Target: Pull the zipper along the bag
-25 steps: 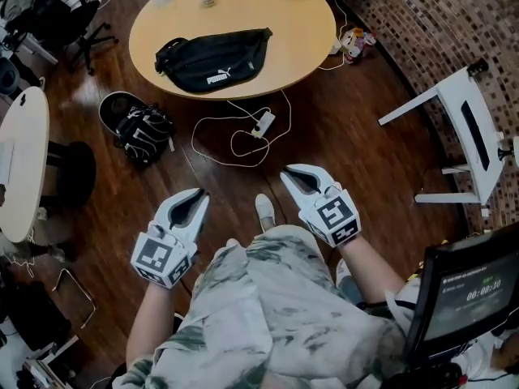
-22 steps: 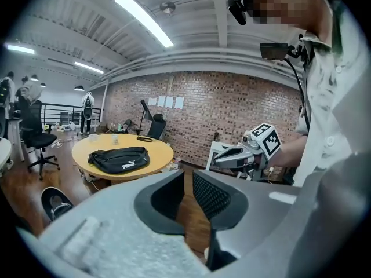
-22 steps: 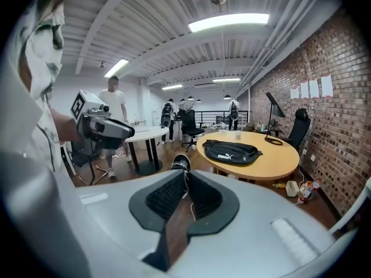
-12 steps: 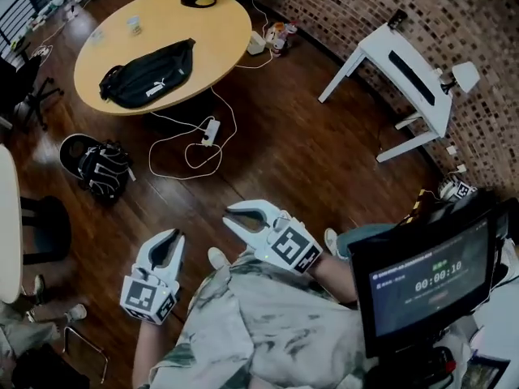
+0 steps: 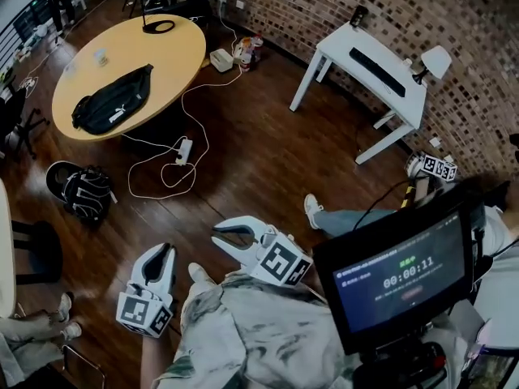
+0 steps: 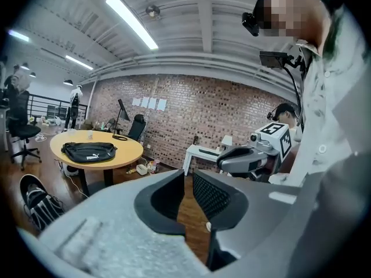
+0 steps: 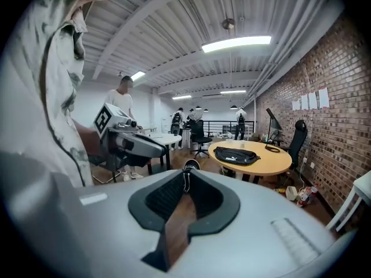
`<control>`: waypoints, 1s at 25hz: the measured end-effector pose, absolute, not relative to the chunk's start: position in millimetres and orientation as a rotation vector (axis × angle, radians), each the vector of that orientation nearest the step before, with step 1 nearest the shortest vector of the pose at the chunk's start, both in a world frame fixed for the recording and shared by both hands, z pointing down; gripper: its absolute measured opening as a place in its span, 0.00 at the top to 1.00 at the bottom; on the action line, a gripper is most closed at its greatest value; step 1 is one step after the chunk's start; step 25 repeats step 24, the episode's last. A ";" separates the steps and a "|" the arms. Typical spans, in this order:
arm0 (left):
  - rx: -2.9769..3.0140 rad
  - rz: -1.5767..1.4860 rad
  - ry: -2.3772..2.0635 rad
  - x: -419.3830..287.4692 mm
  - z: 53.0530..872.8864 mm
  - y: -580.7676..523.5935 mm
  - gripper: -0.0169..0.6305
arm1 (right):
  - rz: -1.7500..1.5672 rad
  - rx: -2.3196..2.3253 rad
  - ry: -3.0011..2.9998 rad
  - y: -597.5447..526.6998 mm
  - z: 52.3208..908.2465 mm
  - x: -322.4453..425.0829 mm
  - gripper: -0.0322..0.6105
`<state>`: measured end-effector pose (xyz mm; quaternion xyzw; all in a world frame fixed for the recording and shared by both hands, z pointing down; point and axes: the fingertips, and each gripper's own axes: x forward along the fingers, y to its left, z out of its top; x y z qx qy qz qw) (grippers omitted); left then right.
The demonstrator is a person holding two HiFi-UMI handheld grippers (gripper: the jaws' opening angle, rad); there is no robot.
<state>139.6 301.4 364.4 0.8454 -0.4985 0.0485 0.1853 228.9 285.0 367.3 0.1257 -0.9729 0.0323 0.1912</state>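
The black waist bag (image 5: 109, 101) lies on the round yellow table (image 5: 166, 43) at the far upper left, several steps away. It also appears small in the left gripper view as the bag (image 6: 88, 152) and in the right gripper view as the bag (image 7: 236, 154). My left gripper (image 5: 165, 248) hangs low by my left leg, jaws together and holding nothing. My right gripper (image 5: 217, 235) is level in front of my waist, tips touching and nothing between them. Over the floor, the left gripper's (image 6: 188, 175) jaws show only a thin slit. The right gripper's (image 7: 186, 170) tips meet.
A black backpack (image 5: 81, 191) lies on the wooden floor beside the table. A white power strip with looping cable (image 5: 183, 148) trails between table and me. A white desk (image 5: 373, 63) stands against the brick wall. A monitor with a timer (image 5: 397, 270) is at my right.
The head view has swung right: table and bag slid to the upper left and look farther off. Both grippers dropped closer to my body and stay shut.
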 end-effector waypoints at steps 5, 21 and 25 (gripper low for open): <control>2.369 0.121 -1.395 180.3 378.6 319.3 0.90 | 0.059 0.340 -2.729 298.9 384.4 257.8 0.90; 2.337 0.166 -1.466 224.6 380.1 354.2 0.90 | 0.018 0.261 -2.745 329.6 386.8 301.4 0.91; 2.340 0.168 -1.474 229.8 378.0 354.6 0.90 | 0.027 0.257 -2.751 327.1 380.4 307.7 0.92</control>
